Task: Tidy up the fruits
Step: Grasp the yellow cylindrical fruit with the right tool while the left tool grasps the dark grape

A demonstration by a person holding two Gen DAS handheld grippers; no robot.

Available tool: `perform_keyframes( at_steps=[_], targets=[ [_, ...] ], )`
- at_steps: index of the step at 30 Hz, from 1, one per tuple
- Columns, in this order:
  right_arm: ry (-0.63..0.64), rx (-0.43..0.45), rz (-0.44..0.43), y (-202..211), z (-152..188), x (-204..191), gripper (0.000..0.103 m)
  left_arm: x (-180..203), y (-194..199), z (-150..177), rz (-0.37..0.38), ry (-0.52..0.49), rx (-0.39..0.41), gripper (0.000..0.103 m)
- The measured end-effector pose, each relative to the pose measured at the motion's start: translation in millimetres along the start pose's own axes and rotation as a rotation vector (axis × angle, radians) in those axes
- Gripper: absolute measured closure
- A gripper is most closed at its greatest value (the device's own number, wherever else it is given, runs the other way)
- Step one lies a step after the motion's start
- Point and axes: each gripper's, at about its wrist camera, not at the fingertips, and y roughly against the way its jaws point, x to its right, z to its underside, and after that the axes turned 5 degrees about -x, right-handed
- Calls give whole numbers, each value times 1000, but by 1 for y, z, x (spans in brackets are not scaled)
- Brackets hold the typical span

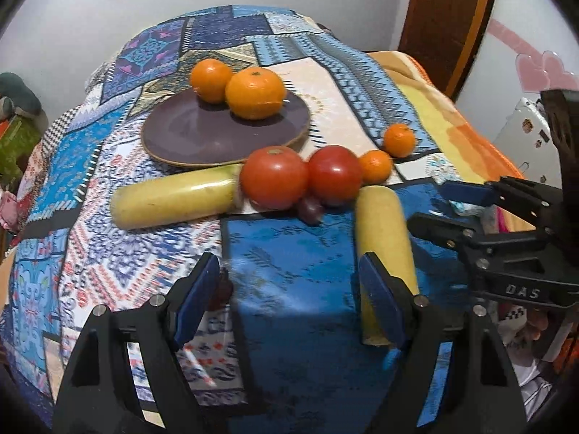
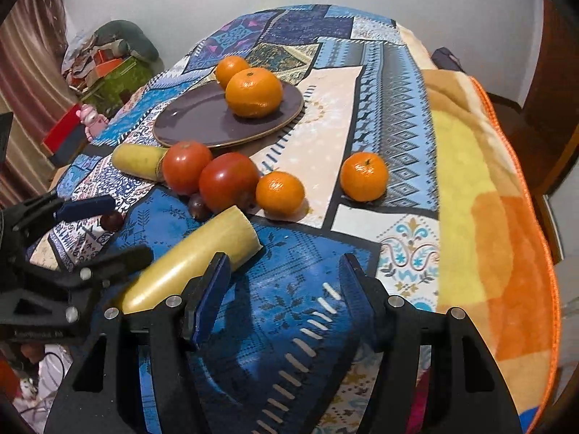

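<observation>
A dark purple plate (image 1: 202,133) (image 2: 202,119) holds two oranges (image 1: 255,92) (image 2: 253,92). In front of it lie two tomatoes (image 1: 273,177) (image 2: 228,181), two small oranges (image 1: 376,166) (image 2: 363,175), two yellow banana pieces (image 1: 173,200) (image 2: 191,256) and dark grapes (image 1: 309,209) (image 2: 197,206). My left gripper (image 1: 289,293) is open and empty above the blue cloth, with one banana piece (image 1: 383,238) by its right finger. My right gripper (image 2: 286,289) is open and empty, and also shows in the left wrist view (image 1: 434,206).
The patchwork cloth (image 1: 289,271) covers a raised surface; an orange-yellow blanket (image 2: 488,199) lies on its right side. Clutter and a pink toy (image 2: 90,117) sit at the far left. A wooden door (image 1: 445,18) stands behind.
</observation>
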Motion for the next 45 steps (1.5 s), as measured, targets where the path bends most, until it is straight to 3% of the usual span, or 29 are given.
perform_keyframes(
  at_steps=[7, 9, 17, 23, 29, 34, 35, 40, 45],
  targets=[
    [-31, -3, -66, 6, -4, 1, 44, 4, 4, 0, 54, 32, 11, 24],
    [-10, -2, -69, 6, -4, -8, 44, -3, 9, 1, 37, 46, 26, 24],
    [51, -40, -85, -15, -7, -38, 39, -70, 28, 10, -61, 169, 58, 24],
    [58, -55, -97, -24, -4, -44, 39, -90, 25, 17, -19, 227, 40, 24],
    [70, -62, -107, -19, -2, -36, 50, -64, 14, 19, 38, 166, 24, 24],
    [113, -79, -104, -11, 1, -30, 63, -52, 1, 23, 33, 143, 1, 25],
    [124, -79, -96, -10, 1, -29, 65, -52, 1, 23, 38, 136, 8, 27],
    [137, -82, -97, -7, 1, -23, 67, -53, 3, 23, 64, 132, 15, 53],
    [143, -83, -69, -19, 2, -31, 68, -52, 2, 23, 78, 126, 14, 69]
  ],
)
